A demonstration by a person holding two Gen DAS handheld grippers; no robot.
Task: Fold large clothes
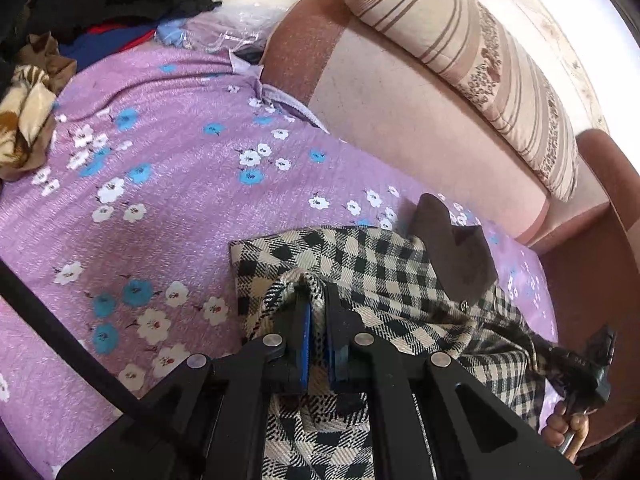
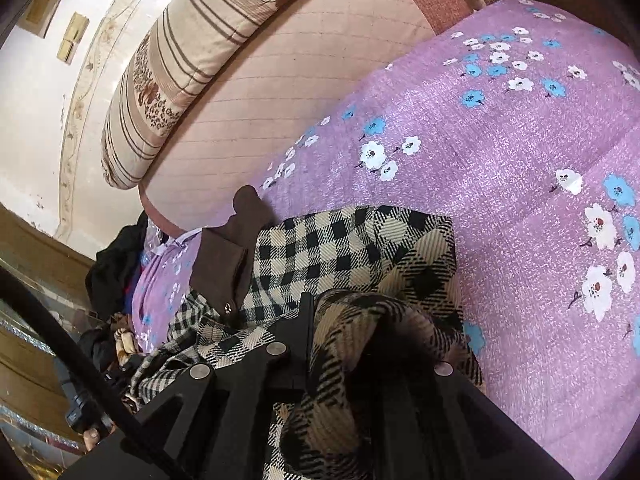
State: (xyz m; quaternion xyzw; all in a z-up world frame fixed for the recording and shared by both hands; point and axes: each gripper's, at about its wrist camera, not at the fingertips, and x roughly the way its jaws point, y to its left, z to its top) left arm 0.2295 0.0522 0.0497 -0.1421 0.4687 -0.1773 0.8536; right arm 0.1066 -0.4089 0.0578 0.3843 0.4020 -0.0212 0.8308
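Observation:
A black-and-cream checked coat (image 1: 360, 264) with a brown collar (image 1: 452, 248) lies partly folded on the purple floral bedsheet (image 1: 168, 208). My left gripper (image 1: 318, 320) is shut on a raised fold of the coat, cloth pinched between its blue pads. In the right wrist view the same coat (image 2: 352, 248) and its brown collar (image 2: 232, 256) lie ahead. My right gripper (image 2: 344, 320) is shut on a bunched edge of the coat, which drapes over and hides its right finger. The right gripper also shows at the left wrist view's right edge (image 1: 596, 364).
A padded pink headboard (image 1: 420, 120) with a striped pillow (image 1: 480, 52) runs along the bed's far side. A pile of dark and patterned clothes (image 1: 80, 12) sits at the sheet's far left corner. A clear plastic bag (image 1: 240, 28) lies beside it.

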